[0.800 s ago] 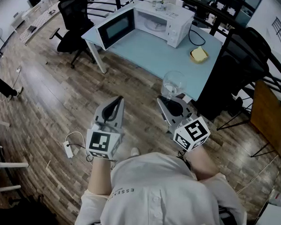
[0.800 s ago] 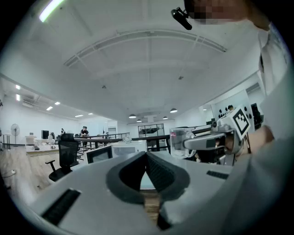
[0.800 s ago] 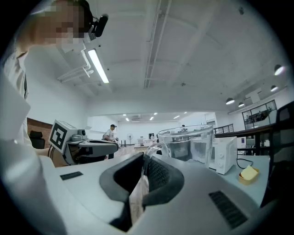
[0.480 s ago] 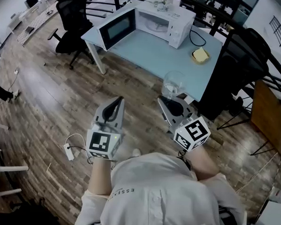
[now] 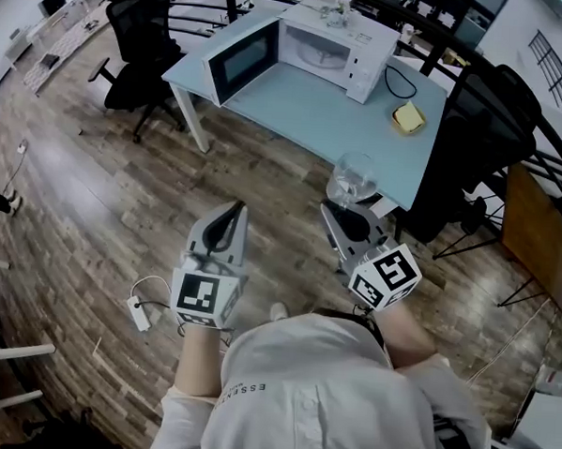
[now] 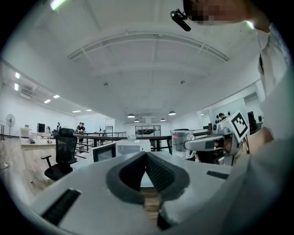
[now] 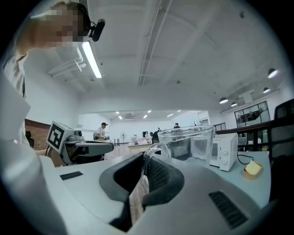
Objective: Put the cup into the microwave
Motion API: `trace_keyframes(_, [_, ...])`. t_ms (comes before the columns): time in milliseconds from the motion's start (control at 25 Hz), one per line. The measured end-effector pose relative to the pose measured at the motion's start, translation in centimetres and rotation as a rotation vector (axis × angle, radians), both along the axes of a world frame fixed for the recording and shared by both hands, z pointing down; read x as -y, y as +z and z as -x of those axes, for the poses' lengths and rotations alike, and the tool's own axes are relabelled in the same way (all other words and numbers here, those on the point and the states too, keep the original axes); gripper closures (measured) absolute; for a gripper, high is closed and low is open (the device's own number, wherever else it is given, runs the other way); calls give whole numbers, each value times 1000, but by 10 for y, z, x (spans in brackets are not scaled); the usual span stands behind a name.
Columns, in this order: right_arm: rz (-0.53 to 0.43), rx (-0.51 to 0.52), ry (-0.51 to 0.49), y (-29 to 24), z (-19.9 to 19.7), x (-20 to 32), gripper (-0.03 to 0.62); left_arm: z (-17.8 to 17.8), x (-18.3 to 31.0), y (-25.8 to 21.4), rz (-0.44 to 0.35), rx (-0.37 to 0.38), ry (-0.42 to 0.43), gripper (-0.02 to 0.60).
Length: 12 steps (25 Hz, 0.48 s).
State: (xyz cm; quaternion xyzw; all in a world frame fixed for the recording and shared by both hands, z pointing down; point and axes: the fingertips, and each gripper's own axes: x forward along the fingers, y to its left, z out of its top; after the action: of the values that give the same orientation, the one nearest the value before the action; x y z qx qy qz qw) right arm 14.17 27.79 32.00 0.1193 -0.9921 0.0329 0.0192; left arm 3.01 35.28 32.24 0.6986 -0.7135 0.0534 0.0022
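Note:
A clear glass cup (image 5: 351, 178) with a handle hangs in the air before the table's near edge. My right gripper (image 5: 335, 209) is shut on its handle. In the right gripper view the cup (image 7: 186, 142) stands upright just beyond the pinched jaws (image 7: 144, 166). The white microwave (image 5: 330, 51) sits at the far side of the light blue table (image 5: 306, 112), its door (image 5: 241, 59) swung wide open to the left. My left gripper (image 5: 235, 212) is shut and empty, level, to the left of the cup. Its jaws (image 6: 146, 157) point toward the microwave (image 6: 131, 148).
A yellow sponge (image 5: 408, 116) lies on the table's right part, next to a black cable. Black office chairs stand left (image 5: 140, 47) and right (image 5: 479, 117) of the table. A white power strip with cord (image 5: 138, 310) lies on the wooden floor.
The table and microwave sit a little lower and nearer in the head view. Both grippers keep their pose, the cup still held on the right.

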Motion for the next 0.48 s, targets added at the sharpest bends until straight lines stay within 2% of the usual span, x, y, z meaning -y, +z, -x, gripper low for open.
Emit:
trace_keyframes(240, [12,-28,-21,11,28,12,572,28,7,19,40,-25,-19,580])
trace_keyframes(480, [27,-3,-47,26,63,69,572,58,55,31,64,1,-51,580])
